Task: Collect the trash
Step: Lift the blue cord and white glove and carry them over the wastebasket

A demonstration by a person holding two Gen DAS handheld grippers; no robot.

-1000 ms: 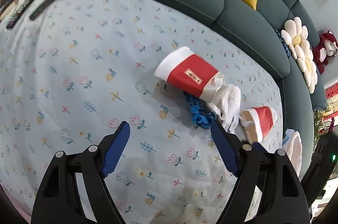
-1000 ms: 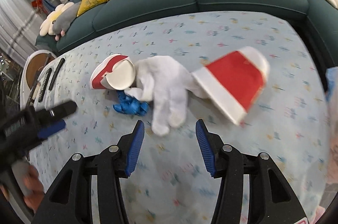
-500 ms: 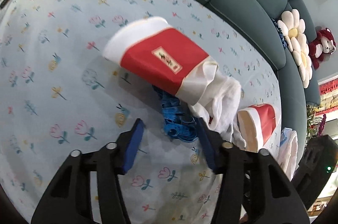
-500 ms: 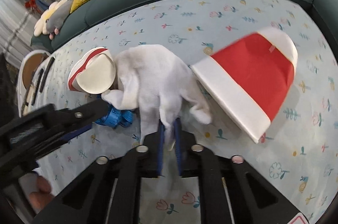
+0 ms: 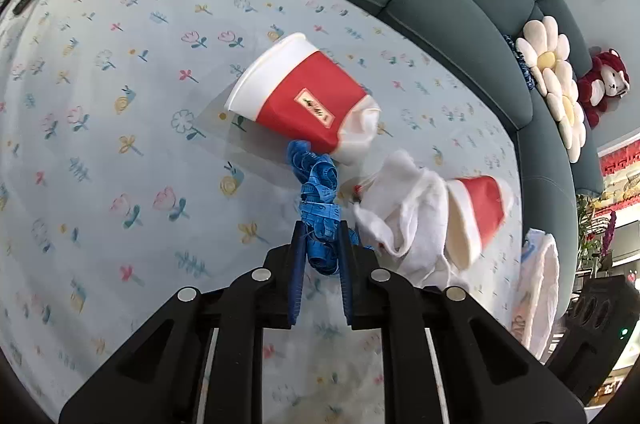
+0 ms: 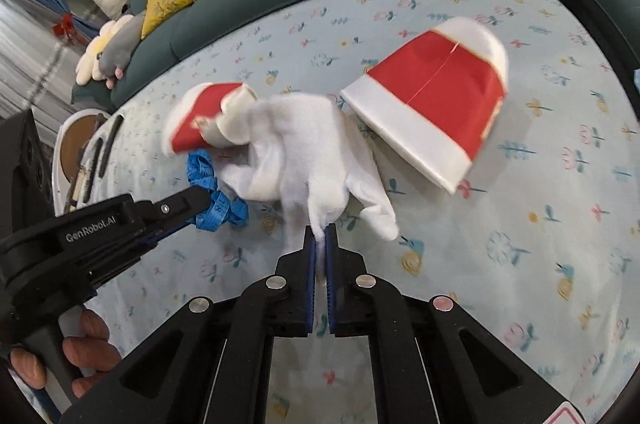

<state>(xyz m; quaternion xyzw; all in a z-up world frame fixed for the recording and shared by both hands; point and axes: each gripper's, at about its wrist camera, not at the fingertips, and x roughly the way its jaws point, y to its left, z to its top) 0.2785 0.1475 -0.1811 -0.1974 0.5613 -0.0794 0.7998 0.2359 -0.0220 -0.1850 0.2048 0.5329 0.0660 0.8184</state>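
While "GenRobot.AI" reads on the left gripper [image 6: 200, 201] body and blurred digits show on the blue measuring tape [image 5: 318, 191], the label on the crushed red cup [image 5: 304, 99] is illegible. Left gripper [image 5: 322, 248] is clamped on the tape bunch, which trails away from it toward that cup; the cup lies on its side on the floral tablecloth [image 5: 120, 103], rim pointing left. Right gripper [image 6: 319, 236] is closed on a fingertip of the white glove [image 6: 304, 147], stretched away from it between the crushed cup [image 6: 200, 115] and a second red cup [image 6: 432, 103] lying sideways.
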